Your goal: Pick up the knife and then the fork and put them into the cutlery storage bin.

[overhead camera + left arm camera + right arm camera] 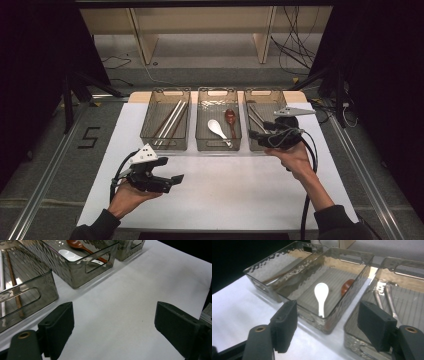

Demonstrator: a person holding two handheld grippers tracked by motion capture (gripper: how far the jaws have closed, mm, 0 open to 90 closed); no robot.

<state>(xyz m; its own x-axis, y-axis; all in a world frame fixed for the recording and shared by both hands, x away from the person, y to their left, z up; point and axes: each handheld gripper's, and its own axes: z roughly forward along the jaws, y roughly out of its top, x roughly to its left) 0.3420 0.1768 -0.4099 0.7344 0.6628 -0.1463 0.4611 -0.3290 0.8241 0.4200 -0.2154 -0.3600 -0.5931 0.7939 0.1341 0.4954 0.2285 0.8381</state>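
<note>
Three smoky clear bins stand in a row at the back of the white table (225, 195). The left bin (146, 131) holds chopsticks (170, 122). In the middle bin (218, 148) lie a white spoon (218, 128) and a brown spoon (230, 118). Metal utensils (387, 297) lie in the right bin (265, 92). My right gripper (255, 134) hovers open over that bin's front edge, with nothing between its jaws (327, 315). My left gripper (172, 182) is open above bare table at the front left, also with nothing between its jaws (113, 320).
Wooden shelving (200, 30) and loose cables (295, 45) sit on the floor behind the table. Metal rails (45, 175) run along both sides. A "5" is marked on the floor (90, 136) at the left.
</note>
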